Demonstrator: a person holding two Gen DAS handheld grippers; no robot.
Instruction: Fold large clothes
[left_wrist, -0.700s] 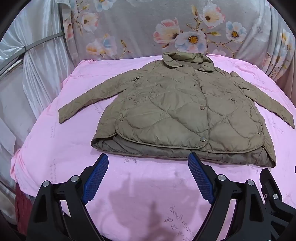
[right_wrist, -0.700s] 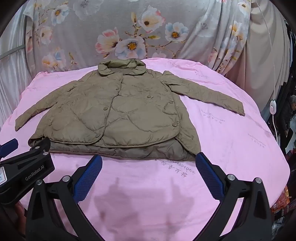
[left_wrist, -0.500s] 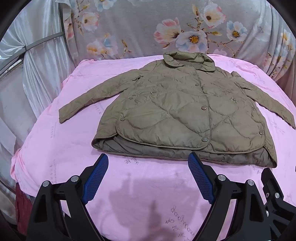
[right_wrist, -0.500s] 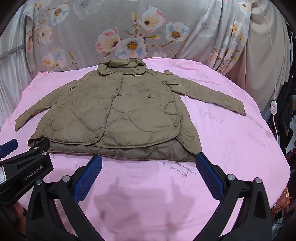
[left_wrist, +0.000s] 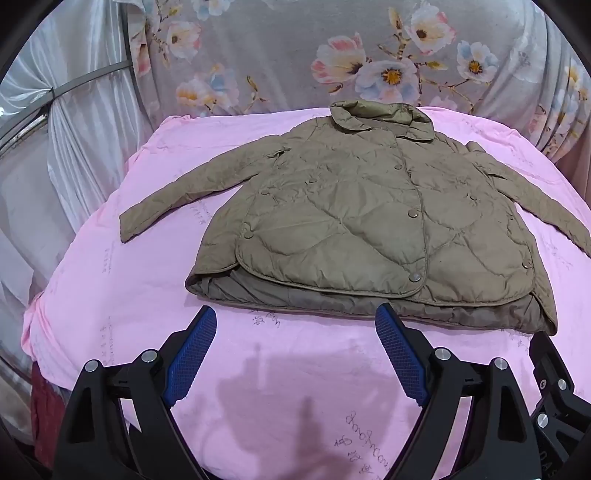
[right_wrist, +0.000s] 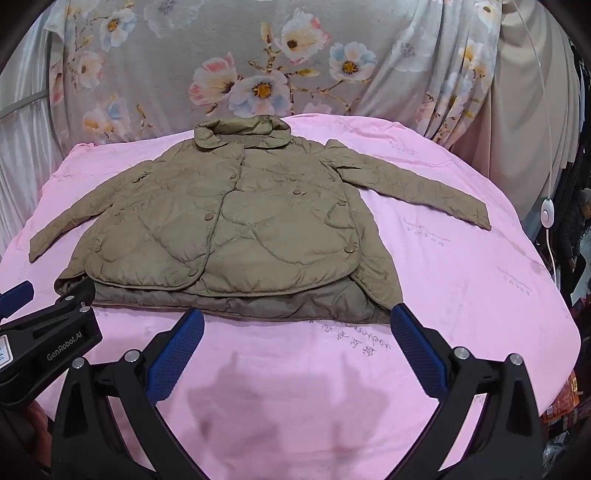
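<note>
- on top of a pink sheet (left_wrist: 110, 295) (right_wrist: 461, 295), a big brown coat (left_wrist: 369, 229) (right_wrist: 229, 229) is laid out flat with its front side up.
- the coat is buttoned shut, and small round buttons are seen down its front.
- the collar (left_wrist: 380, 116) (right_wrist: 242, 134) is at the far end, next to a gray curtain with flowers (left_wrist: 332, 55) (right_wrist: 258, 74).
- both sleeves are spread out to the sides. one sleeve (left_wrist: 177, 195) is seen lying on the sheet in the left view, and the other sleeve (right_wrist: 413, 188) is seen in the right view.
- the bottom edge of the coat is the part nearest to the two grippers, and a darker inside layer is seen sticking out under it.
- the left gripper (left_wrist: 295, 354) is held over the bare sheet, just in front of the bottom edge. its blue pads (left_wrist: 190, 354) are wide apart and nothing is held between them.
- the right gripper (right_wrist: 295, 354) is held the same way, near the bottom edge. its blue pads (right_wrist: 415, 350) are spread wide too, with nothing between them.
- no gripper is touching the coat.
- dark shadows of the grippers are seen on the sheet below them.
- a white cord with a switch (right_wrist: 546, 216) is hung at the far right side.
- shiny white cloth (left_wrist: 74, 147) is hung on the left side.
</note>
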